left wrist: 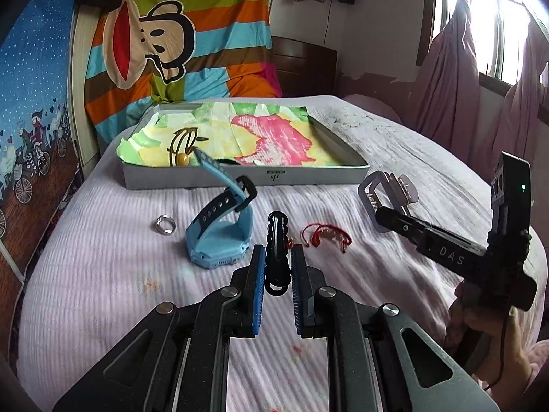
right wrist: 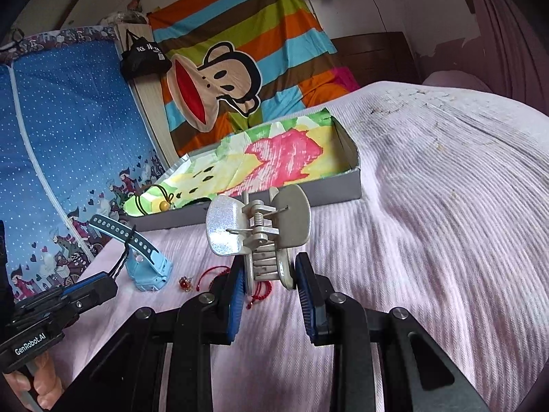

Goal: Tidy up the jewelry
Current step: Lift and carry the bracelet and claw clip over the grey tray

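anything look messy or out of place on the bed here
Yes. The blue watch stands propped on edge, its strap poking over the box wall. A silver ring and red string bracelet lie loose on the bedspread, which has reddish stains near the left gripper.

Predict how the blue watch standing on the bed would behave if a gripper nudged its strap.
The blue watch rests on its case with the strap arched above, so it would probably tip over easily. The strap looks rubbery and would likely flex rather than push the case along. The soft bedspread should stop it sliding far.
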The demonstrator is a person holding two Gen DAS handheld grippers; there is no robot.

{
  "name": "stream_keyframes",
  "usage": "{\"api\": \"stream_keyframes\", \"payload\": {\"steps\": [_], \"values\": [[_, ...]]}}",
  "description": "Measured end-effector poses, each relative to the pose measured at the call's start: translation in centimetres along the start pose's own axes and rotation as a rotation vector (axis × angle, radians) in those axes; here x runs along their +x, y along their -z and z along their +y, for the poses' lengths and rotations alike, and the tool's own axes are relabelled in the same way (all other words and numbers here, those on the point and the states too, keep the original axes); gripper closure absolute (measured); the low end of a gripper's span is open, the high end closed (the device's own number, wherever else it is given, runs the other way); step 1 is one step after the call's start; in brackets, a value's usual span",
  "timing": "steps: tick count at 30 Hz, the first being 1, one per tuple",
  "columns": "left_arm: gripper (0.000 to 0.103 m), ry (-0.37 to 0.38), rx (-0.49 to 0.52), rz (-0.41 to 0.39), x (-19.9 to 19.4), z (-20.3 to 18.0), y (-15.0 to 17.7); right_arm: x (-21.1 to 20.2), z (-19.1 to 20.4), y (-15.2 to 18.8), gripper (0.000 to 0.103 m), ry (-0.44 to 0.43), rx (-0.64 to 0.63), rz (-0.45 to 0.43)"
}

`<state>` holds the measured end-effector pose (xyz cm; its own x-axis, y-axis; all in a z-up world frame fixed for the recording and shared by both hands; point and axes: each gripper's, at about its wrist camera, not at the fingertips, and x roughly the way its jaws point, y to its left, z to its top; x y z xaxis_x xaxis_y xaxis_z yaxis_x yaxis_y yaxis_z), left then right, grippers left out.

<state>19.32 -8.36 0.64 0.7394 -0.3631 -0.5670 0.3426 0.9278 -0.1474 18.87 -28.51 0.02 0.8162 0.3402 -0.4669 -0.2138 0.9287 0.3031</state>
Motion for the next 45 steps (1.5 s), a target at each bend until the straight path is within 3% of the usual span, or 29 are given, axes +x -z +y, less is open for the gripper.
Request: {"api": "stream_keyframes", "payload": {"steps": [11,20,32,36,45], "values": [[0.091,-0.015,-0.015,-0.074,0.6,-0.6,-7.0,1.5,0.8,-5.1,0.076,-0.049,-0.057,-0.107],[0.091,-0.077,-0.064,0.006,5.5,1.8,-11.0,6.1,2.0,-8.0,0.076,-0.079,-0.117,-0.115],[0.091,-0.146,-0.135,0.207,12.7,5.5,-11.3,12.0,0.2,-7.8,0.076,-0.085,-0.087,-0.007],[0.091,-0.145,-0.153,0.230,13.3,6.2,-10.8,13.1,0.4,-7.5,0.076,-0.065,-0.101,0.046],[0.091,-0.130,-0.179,0.266,14.2,6.8,-10.2,13.4,1.0,-7.3,0.076,-0.046,-0.134,0.070]]}}
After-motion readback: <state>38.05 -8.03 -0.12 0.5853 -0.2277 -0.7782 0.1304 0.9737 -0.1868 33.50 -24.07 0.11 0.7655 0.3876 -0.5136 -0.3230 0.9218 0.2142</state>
